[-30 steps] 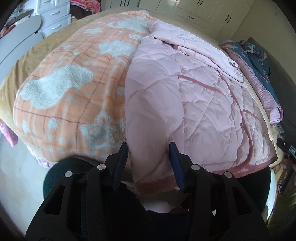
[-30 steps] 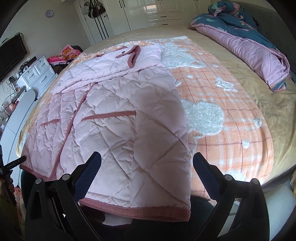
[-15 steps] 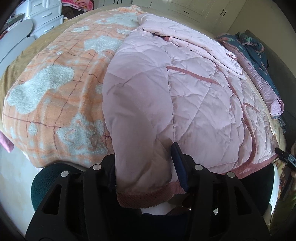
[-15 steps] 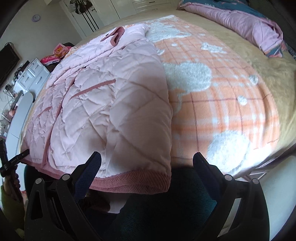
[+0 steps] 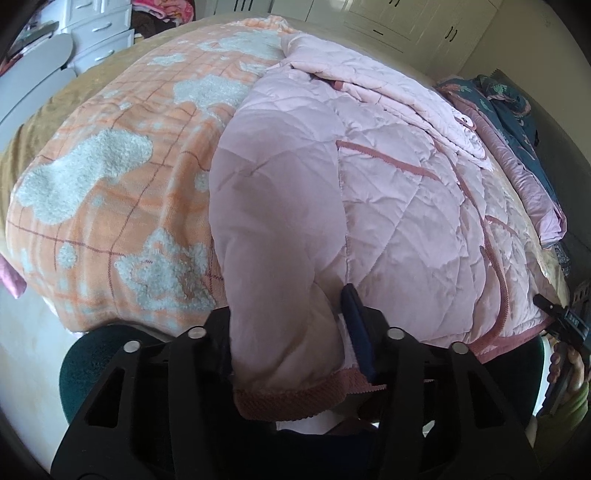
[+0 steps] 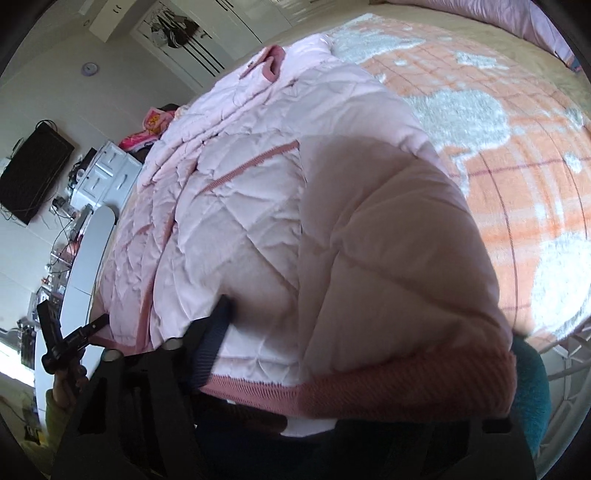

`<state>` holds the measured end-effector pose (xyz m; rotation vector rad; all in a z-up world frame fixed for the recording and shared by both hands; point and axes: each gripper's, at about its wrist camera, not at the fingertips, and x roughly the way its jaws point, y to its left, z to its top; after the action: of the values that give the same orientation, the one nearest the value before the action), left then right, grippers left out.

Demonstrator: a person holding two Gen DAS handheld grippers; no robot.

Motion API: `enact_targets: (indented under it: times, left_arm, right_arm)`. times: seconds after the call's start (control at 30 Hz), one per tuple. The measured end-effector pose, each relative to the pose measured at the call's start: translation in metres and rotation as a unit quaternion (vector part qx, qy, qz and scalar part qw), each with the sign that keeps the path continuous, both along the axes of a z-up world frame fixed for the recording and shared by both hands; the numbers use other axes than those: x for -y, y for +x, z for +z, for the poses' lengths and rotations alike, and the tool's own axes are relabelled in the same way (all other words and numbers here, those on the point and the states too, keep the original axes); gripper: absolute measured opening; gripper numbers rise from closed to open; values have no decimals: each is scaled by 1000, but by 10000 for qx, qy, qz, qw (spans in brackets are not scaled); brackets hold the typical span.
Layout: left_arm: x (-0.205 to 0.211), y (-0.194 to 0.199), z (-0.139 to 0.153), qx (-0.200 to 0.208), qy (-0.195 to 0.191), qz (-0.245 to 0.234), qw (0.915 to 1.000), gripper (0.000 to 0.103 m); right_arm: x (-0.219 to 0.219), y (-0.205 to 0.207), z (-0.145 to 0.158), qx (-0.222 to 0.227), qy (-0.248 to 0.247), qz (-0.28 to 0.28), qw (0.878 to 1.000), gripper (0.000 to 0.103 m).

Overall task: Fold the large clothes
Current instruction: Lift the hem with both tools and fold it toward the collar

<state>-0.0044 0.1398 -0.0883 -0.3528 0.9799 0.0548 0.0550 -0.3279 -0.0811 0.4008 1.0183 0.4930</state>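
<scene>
- Closing on the jacket's (image 5: 388, 206) hem (image 5: 291, 397), the left gripper (image 5: 291, 332) sits at the bottom centre of the left view; a puffy roll of pink quilted fabric fills the gap between its jaws, and the dark blue pad (image 5: 356, 332) of the one finger in sight presses into it.
- The hem is a ribbed, dusty-rose knit band, thick and coarse next to the smooth shell above it.
- In the right view the right gripper (image 6: 351, 354) is also closing, with the jacket's other bottom corner bulging between its jaws; one blue pad (image 6: 214, 339) at lower left lies against the fabric, the other is hidden under the cloth, so I cannot tell if the grip is firm.
- At that view's far left a hand (image 6: 64, 384) holds the black frame of the other gripper.
- The jacket is diamond-stitched, softly creased, with thin rose piping along its pockets; it lies spread up the middle of both views, its collar (image 6: 271, 62) at the far end.
- Beneath it lies a fleecy orange plaid blanket (image 5: 110, 192) with fuzzy white cloud shapes, over a tan bed (image 5: 29, 133).
- At the upper right of the left view lies a crumpled dark floral quilt (image 5: 517, 110).
- White drawers (image 5: 99, 33) stand at the upper left.
</scene>
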Motion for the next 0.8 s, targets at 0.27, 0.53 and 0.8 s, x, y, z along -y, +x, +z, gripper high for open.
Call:
enact_targets:
  times: [0.27,0.53,0.8]
  left_arm:
    - [10,-2,24,261,321,-1,9991,14]
    - [14,5,62,645,430,1,9970,12]
    - [13,25,104,1096,410,30,9931,11]
  right_arm:
    - [-3,0,40,825,10,228,9963,31]
    - [-1,5,71,1265,213,286,9913,26]
    - [-10,28,116,1759,331,328,9833,23]
